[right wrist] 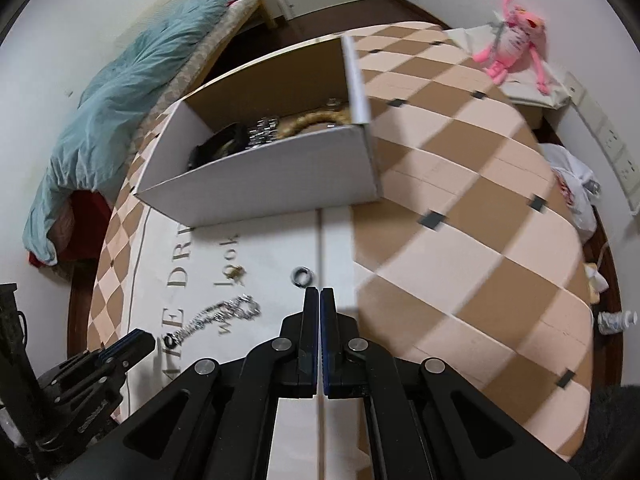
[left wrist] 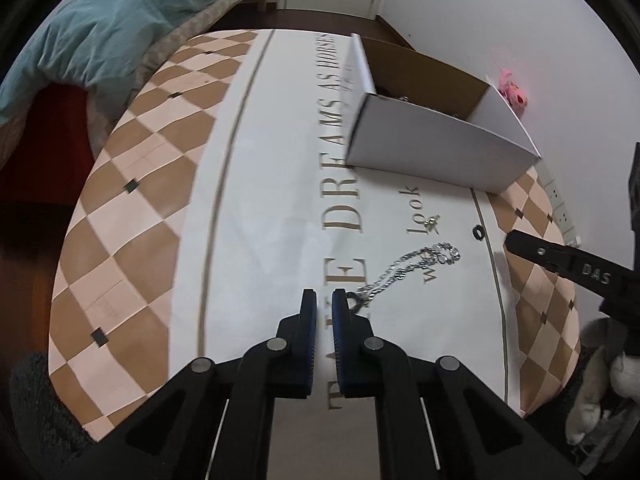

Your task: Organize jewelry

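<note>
You are looking at a silver chain necklace (left wrist: pixel 408 270) lying stretched toward two o'clock. A small gold earring (left wrist: pixel 433 222) is lying at its twelve o'clock, a dark ring (left wrist: pixel 477 233) at its one o'clock. The open white box (right wrist: pixel 260 184) is holding more jewelry.

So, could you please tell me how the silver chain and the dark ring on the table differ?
The silver chain is long, bright and strung out in a loose line; the dark ring is a small, closed, dark loop. The chain's near end lies at the left tool, while the ring lies just ahead of the shut right tool. Both rest on the white printed cloth, outside the box.
</note>
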Demonstrator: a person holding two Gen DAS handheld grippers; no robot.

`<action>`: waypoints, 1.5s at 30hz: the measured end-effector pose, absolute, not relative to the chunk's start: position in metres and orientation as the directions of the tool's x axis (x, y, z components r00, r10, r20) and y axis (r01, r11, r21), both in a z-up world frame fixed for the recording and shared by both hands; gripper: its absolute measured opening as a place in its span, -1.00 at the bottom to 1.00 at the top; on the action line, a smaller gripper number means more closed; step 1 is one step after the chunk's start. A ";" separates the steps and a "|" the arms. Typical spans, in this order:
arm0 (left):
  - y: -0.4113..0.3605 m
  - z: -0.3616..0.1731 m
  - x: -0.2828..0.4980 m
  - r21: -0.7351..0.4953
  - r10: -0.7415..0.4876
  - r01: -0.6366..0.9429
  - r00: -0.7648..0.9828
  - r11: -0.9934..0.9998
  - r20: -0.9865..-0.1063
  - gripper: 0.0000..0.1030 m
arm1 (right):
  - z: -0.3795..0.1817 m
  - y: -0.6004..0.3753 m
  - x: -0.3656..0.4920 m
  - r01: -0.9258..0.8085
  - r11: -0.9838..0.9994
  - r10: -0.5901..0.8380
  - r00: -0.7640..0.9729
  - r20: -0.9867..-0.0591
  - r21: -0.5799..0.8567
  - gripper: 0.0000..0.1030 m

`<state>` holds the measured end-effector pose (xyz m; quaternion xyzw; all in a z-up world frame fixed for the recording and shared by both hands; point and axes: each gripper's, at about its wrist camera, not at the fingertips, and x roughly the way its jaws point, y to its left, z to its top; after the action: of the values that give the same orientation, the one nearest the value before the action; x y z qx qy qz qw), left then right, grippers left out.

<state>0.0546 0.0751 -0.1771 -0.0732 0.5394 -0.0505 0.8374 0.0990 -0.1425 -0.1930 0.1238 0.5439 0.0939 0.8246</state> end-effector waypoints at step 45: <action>0.044 -0.194 0.059 -0.035 -0.089 0.137 0.411 0.990 -0.907 0.24 | -0.206 -0.137 0.085 -0.034 0.995 0.098 0.463 -0.881 0.093 -0.75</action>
<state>0.0589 0.0438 -0.1935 0.0224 0.5383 -0.0675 0.8397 0.0848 -0.1369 -0.2063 0.0308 0.5166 0.0388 0.8548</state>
